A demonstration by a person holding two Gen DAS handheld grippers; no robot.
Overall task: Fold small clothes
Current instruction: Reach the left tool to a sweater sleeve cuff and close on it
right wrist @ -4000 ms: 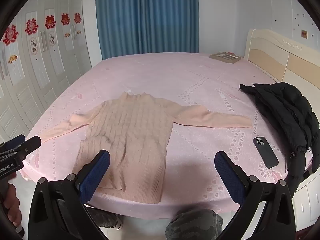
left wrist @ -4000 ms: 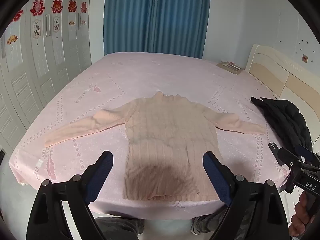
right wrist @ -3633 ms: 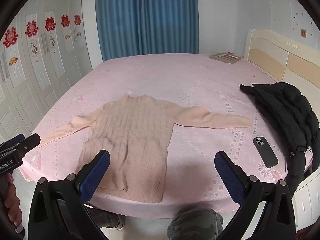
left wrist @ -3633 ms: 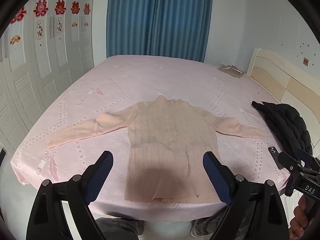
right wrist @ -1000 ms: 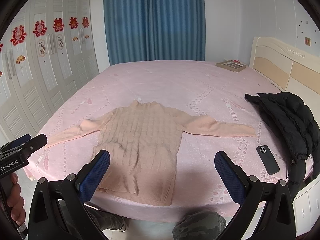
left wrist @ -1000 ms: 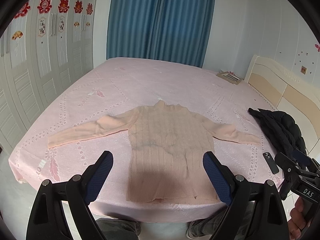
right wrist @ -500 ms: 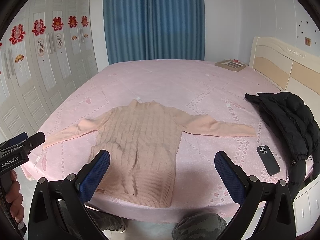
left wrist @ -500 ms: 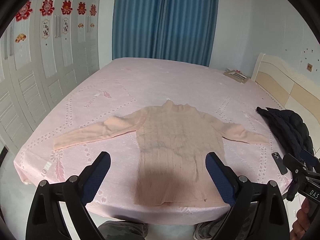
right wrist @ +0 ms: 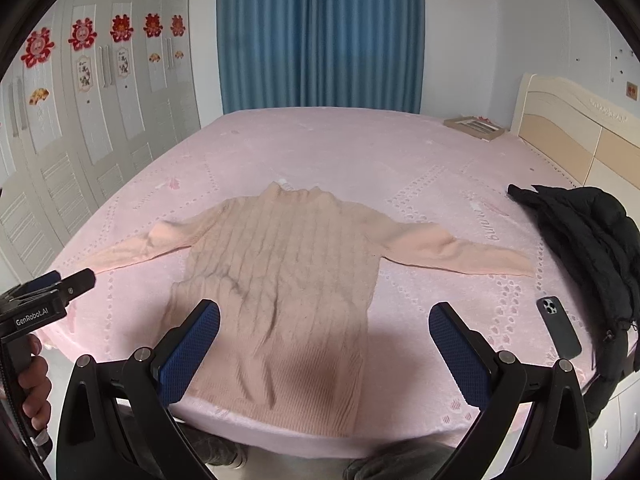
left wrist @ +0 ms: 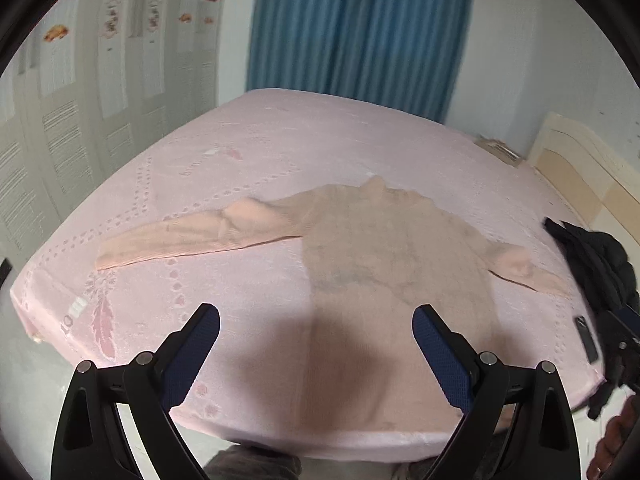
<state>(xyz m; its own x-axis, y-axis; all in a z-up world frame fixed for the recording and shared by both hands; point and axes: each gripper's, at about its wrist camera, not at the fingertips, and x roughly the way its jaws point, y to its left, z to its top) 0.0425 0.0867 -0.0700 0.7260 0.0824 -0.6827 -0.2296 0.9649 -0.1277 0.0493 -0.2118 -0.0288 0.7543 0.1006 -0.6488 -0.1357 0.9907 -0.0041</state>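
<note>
With both my left gripper [left wrist: 316, 344] and right gripper [right wrist: 324, 344] spread wide and empty above the bed [right wrist: 360, 148], the sweater [right wrist: 288, 272] lies flat just ahead, where a shallow pinch could snag the sheet beneath.

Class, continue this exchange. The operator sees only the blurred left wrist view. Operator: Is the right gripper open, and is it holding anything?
Observer: The right gripper is open and empty, aimed at the pink sweater's lower half.
Operator: Is the sweater's body smooth?
Observer: No, a crease crosses its lower left part.
Operator: What is the dark thing at the right edge?
Observer: A phone, face down on the bed beside the black jacket.
</note>
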